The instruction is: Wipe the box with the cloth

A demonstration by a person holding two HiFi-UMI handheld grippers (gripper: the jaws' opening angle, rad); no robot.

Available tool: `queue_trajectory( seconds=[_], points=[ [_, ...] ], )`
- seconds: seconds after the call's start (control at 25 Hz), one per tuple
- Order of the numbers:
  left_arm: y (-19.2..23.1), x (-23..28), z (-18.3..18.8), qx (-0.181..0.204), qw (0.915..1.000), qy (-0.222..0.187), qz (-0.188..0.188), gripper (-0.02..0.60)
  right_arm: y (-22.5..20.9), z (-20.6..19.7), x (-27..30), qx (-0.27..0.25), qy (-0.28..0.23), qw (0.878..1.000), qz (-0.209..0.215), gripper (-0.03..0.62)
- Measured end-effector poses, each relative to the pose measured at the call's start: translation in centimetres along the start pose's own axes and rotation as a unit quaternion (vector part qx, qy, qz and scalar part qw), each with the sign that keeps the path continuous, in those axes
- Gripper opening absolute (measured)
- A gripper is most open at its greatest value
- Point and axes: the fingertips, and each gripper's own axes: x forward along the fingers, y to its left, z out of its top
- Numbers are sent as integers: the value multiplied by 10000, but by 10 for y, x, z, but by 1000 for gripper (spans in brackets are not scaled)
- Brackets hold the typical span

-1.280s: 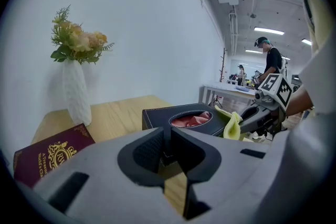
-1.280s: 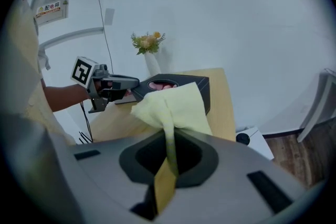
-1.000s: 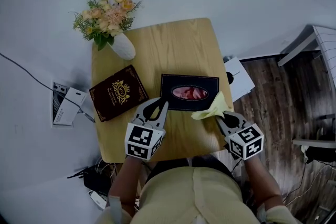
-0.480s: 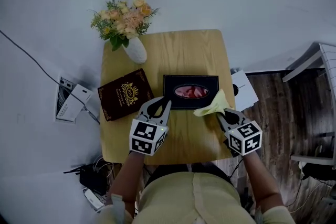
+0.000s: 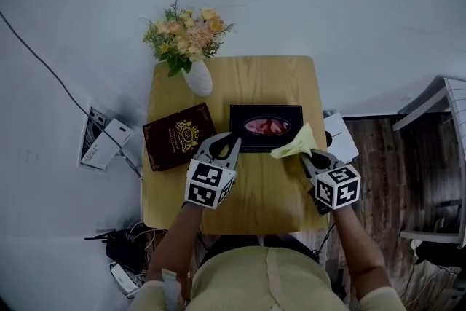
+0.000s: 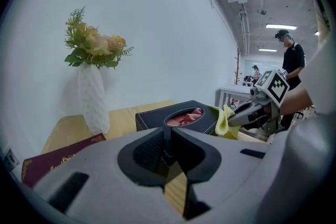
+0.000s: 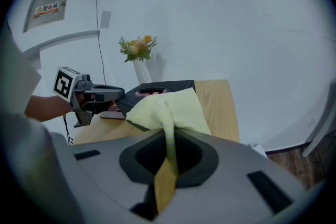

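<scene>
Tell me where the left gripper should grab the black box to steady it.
Likely its left end, from the left, jaws astride the front and back walls. The black box lies flat, the left gripper sits by that end, and the right gripper holds the cloth at the right end.

The head view is lit softly and evenly, though rather dim and grey, and its corners darken. The table (image 5: 269, 76) casts a faint, blurred shadow on the pale floor (image 5: 65, 25) at its left. Both gripper views are round fisheye pictures with black rims, and straight lines bow near the edges. The left gripper (image 6: 169, 136) and right gripper (image 7: 167, 139) sit close to their lenses, shaded and out of focus, and the cloth (image 7: 168, 107) is slightly soft. Ceiling strip lights (image 6: 278, 26) glare at far right.
</scene>
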Motion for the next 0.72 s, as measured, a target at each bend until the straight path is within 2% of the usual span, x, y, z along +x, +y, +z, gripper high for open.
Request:
queue_trajectory(
  seconds=[0.4,0.52,0.72],
  points=[
    [2,-6,6,68,9999,-119,71,26,4,8,-5,40,-13,9999,98,37],
    [3,-22,17,-58,9992,-362,183,26,10,17,-19,20,-143,9998,134,37],
    [5,-53,44,-602,9927,-1012,280,25,19,43,-39,89,-562,9983,151,37]
  ],
)
